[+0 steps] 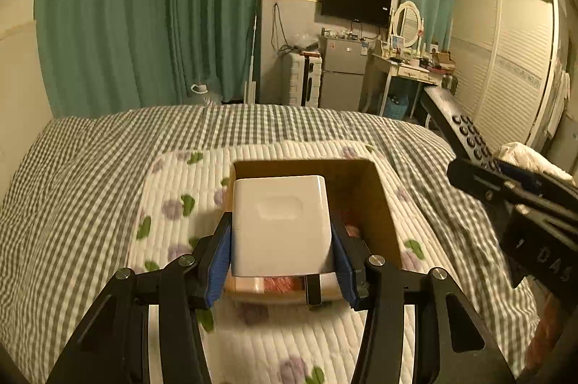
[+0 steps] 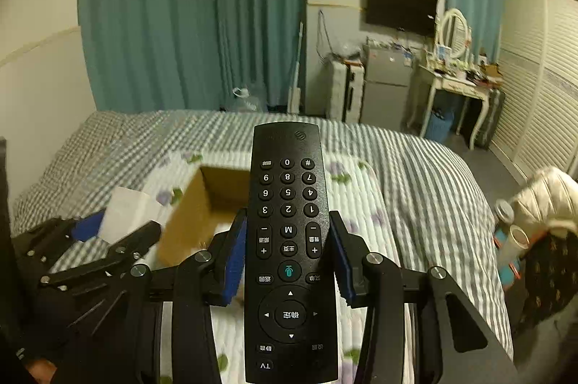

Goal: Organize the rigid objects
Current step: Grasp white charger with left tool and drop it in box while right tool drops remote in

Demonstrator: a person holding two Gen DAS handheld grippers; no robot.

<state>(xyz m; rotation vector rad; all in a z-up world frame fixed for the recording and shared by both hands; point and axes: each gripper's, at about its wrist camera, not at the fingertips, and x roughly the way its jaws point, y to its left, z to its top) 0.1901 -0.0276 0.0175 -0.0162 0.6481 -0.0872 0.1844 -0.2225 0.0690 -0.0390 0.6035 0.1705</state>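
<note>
My left gripper [image 1: 281,232] is shut on a white boxy object [image 1: 280,221] and holds it over the open cardboard box [image 1: 375,196] on the floral quilt [image 1: 180,196]. My right gripper [image 2: 288,239] is shut on a black remote control [image 2: 289,239], buttons up, held above the bed to the right of the box [image 2: 191,221]. In the left wrist view the remote [image 1: 466,131] and the right gripper [image 1: 480,172] show at the right edge. In the right wrist view the left gripper [image 2: 99,232] and the white object [image 2: 126,214] show at the left.
The bed has a grey checked cover [image 1: 90,167]. Beyond it stand green curtains [image 1: 144,15], a small fridge [image 1: 343,73], a white suitcase [image 1: 301,78], a dressing table [image 1: 412,69] and a louvred wardrobe [image 1: 513,59]. A chair with a white jacket [image 2: 545,199] and bottles [image 2: 513,239] stands right of the bed.
</note>
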